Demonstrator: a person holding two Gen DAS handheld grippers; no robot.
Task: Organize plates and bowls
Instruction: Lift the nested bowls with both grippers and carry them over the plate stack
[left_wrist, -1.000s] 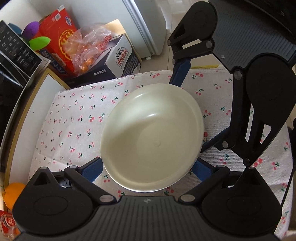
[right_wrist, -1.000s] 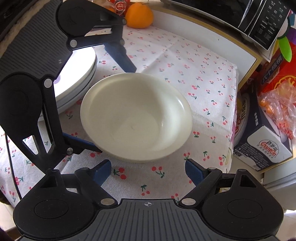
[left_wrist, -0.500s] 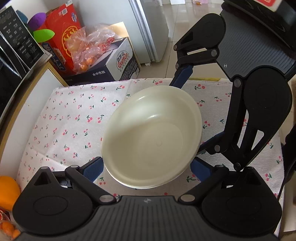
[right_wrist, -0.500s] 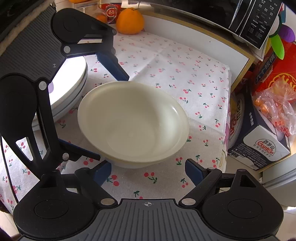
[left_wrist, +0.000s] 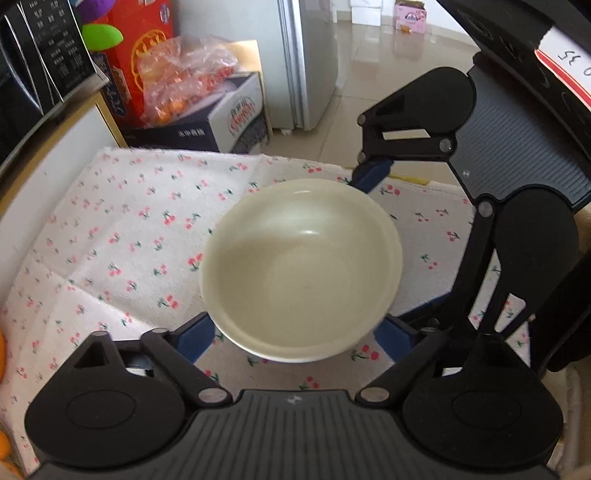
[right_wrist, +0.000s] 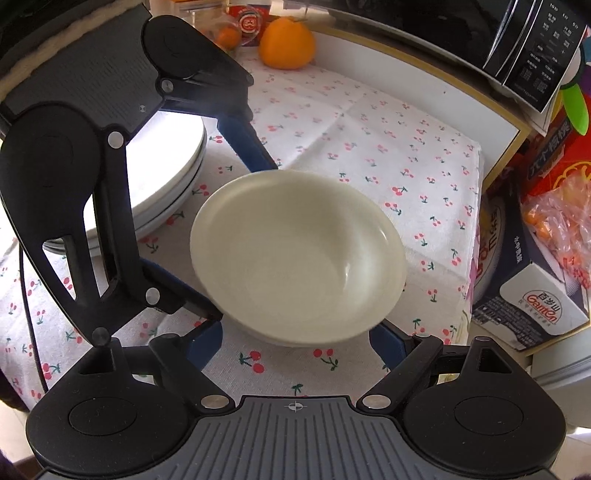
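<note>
A cream bowl (left_wrist: 301, 269) (right_wrist: 295, 258) stands slightly tilted over the cherry-print cloth (left_wrist: 129, 229), between both grippers, which face each other. My left gripper (left_wrist: 295, 332) is closing its jaws, with its blue pads against the bowl's lower wall on either side. My right gripper (right_wrist: 295, 339) grips the opposite side the same way. Each view shows the other gripper's blue fingers (left_wrist: 373, 171) (right_wrist: 247, 144) reaching to the far rim. A stack of white plates (right_wrist: 170, 166) lies to the left in the right wrist view, partly hidden by the left gripper.
An orange (right_wrist: 286, 42) and a black microwave (right_wrist: 517, 44) stand along the table's back. Past the cloth's edge sit a blue-white carton (left_wrist: 229, 122), a bag of small oranges (left_wrist: 184, 81), a red box (left_wrist: 147, 44) and a fridge (left_wrist: 306, 62) on tiled floor.
The left gripper has rolled and tipped, so more floor shows, and its jaws have narrowed onto the bowl. The bowl has tilted and shifted slightly. The right gripper has kept still.
</note>
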